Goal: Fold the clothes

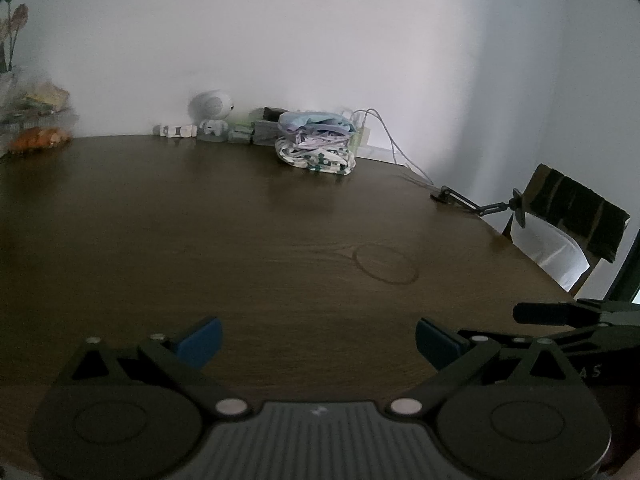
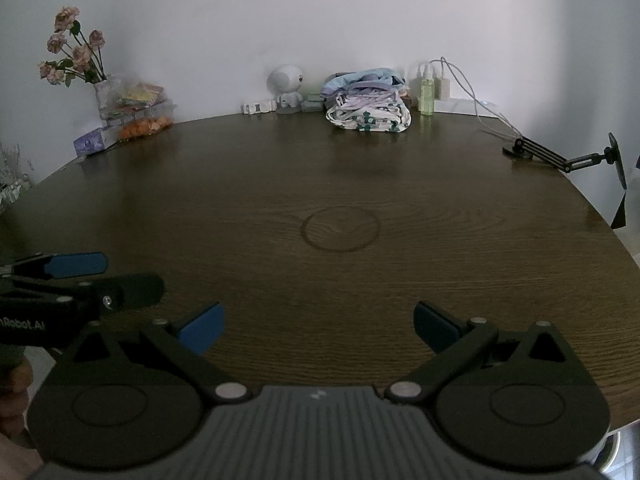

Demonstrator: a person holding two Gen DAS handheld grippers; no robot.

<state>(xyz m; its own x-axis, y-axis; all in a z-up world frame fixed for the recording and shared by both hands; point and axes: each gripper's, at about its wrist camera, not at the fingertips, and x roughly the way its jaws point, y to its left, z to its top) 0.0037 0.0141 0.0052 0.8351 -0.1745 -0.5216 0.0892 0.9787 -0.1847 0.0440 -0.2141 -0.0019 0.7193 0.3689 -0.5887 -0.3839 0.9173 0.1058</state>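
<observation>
Both my left claw (image 1: 318, 342) and right claw (image 2: 316, 326) gape empty, well short of the clothes pile (image 2: 368, 110) at the desk's (image 2: 320, 280) far edge, so I judge fetching a garment comes next.

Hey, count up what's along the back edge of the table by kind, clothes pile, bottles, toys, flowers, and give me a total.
Pile of folded clothes: 1
Green spray bottle: 1
White round-headed robot toy: 1
Vase of dried flowers: 1
Black phone-holder arm: 1
Total: 5

Smaller bits beside the toy are too blurred to count.
</observation>
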